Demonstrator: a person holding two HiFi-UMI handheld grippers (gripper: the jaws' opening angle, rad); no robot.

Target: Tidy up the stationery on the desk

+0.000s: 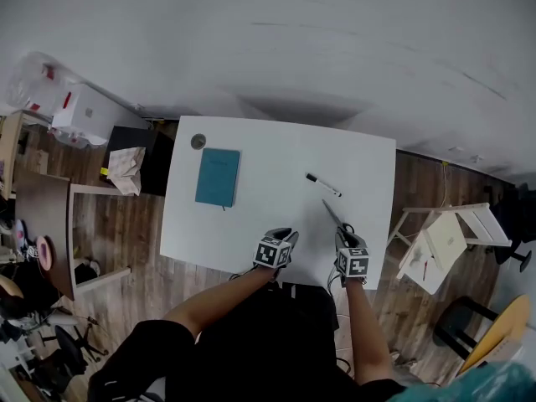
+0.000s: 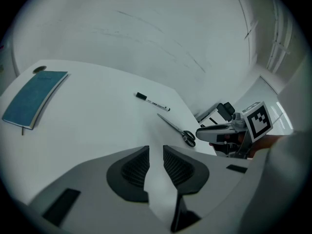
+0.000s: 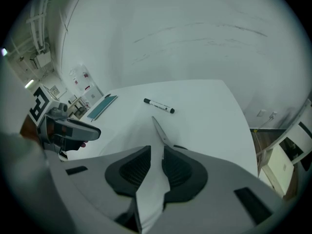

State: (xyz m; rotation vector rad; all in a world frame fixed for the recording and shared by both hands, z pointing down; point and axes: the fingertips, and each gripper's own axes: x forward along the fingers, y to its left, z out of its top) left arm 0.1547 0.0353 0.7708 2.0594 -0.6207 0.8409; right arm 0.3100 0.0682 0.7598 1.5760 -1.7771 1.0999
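Note:
On the white desk (image 1: 251, 233) lie a teal notebook (image 1: 218, 177) at the back left, a black-capped white marker (image 1: 323, 185) right of centre, and closed scissors (image 1: 333, 214) just in front of it. My left gripper (image 1: 287, 233) hovers over the desk's near edge, jaws slightly apart with nothing between them (image 2: 156, 155). My right gripper (image 1: 344, 229) sits at the scissors' handle end; in its own view the blades (image 3: 160, 130) point away just beyond the open, empty jaws (image 3: 157, 162). From the left gripper view I see the notebook (image 2: 34, 98), marker (image 2: 152, 101) and scissors (image 2: 176, 127).
A small round grey object (image 1: 198, 141) sits at the desk's back left corner. A black box with a crumpled bag (image 1: 134, 162) stands left of the desk, and a white folding stand (image 1: 444, 241) to its right. A wall runs behind.

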